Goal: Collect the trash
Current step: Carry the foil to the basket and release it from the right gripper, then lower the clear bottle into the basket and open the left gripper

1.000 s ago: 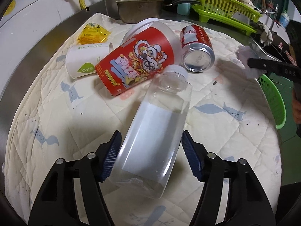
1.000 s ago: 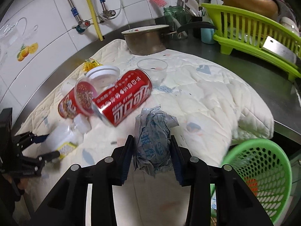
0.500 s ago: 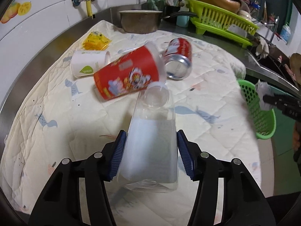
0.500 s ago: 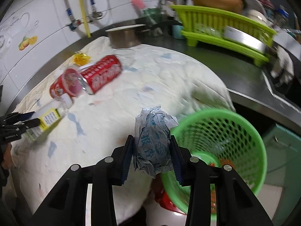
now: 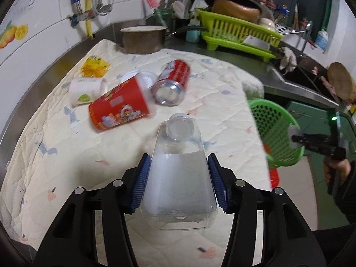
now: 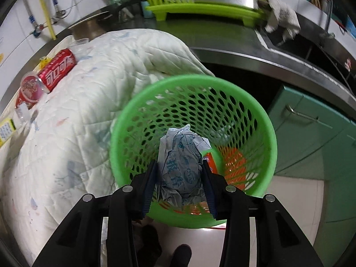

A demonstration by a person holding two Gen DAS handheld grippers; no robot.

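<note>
My left gripper (image 5: 178,173) is shut on a clear plastic bottle (image 5: 178,169) and holds it above the quilted mat (image 5: 55,138). On the mat lie a red paper cup (image 5: 118,106), a red cola can (image 5: 173,82), a white cup (image 5: 85,91) and a yellow wrapper (image 5: 94,65). My right gripper (image 6: 180,175) is shut on a crumpled paper wad (image 6: 181,166) and holds it over the mouth of the green mesh basket (image 6: 264,120). The basket (image 5: 276,133) also shows at the right in the left wrist view, with the right gripper (image 5: 296,139) beside it.
A metal pot (image 5: 142,39) and a lime dish rack (image 5: 238,33) stand at the back of the counter. The sink (image 6: 296,37) lies to the right. Green cabinet doors (image 6: 311,133) stand below the counter. Orange trash (image 6: 233,164) lies inside the basket.
My right gripper has carried the paper wad from the mat's edge to over the basket. My left gripper has lifted the bottle and pulled back from the other trash.
</note>
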